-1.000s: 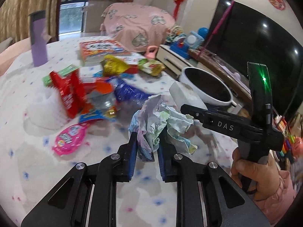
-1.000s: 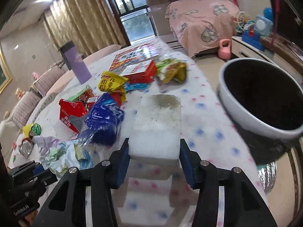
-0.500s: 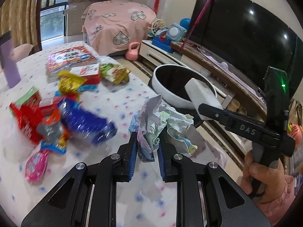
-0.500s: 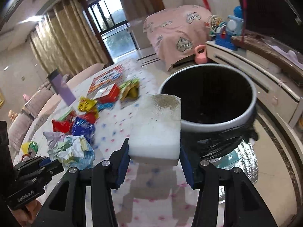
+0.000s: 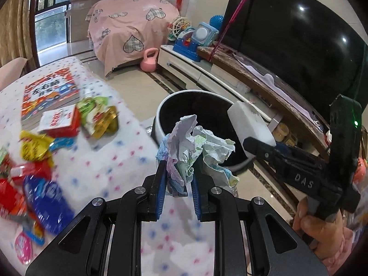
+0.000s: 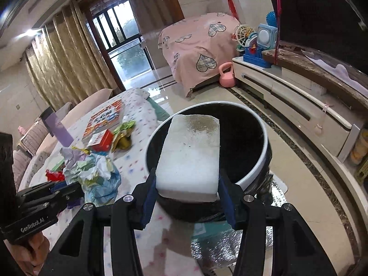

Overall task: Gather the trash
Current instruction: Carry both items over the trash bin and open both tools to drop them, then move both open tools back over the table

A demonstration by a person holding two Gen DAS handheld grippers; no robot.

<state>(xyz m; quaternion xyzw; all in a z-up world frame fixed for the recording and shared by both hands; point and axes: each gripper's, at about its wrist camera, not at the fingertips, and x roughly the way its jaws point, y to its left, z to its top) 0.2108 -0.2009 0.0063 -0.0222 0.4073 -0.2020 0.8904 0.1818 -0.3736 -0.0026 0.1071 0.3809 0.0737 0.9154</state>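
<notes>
Crumpled paper clamped between left jaws; foam block between right jaws.

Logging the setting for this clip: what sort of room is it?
Most likely a home living room: a large television on a low media cabinet, gold curtains beside a balcony door, a sofa, and children's toys.
</notes>
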